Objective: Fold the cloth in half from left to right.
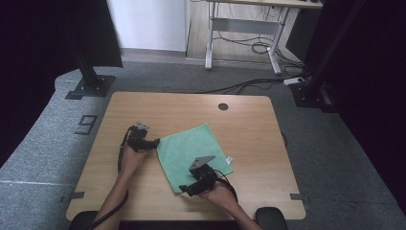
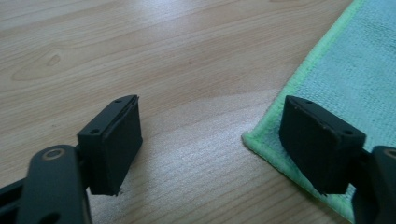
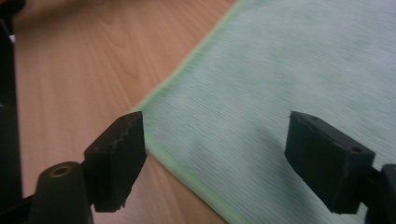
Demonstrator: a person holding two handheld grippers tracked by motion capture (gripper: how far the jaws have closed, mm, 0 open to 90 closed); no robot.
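One green cloth lies flat and unfolded near the middle of the wooden table, turned a little so that its corners point toward the table's edges. There are two grippers and one cloth; a single small white tag sticks out at the cloth's right corner.

The step in hand looks like the approach for a grasp, probably to start a fold. The left gripper sits at the cloth's left corner; in the left gripper view its jaws stand spread, with bare wood between them and one pad over the cloth's hem. The right gripper is at the cloth's near corner; in the right gripper view its jaws are also spread, straddling the hem, with nothing pinched.

The next move likely calls for each gripper to drop low enough that one pad slides under the corner and the other comes down on top. A grip taken too high would close on air or only drag the fabric.
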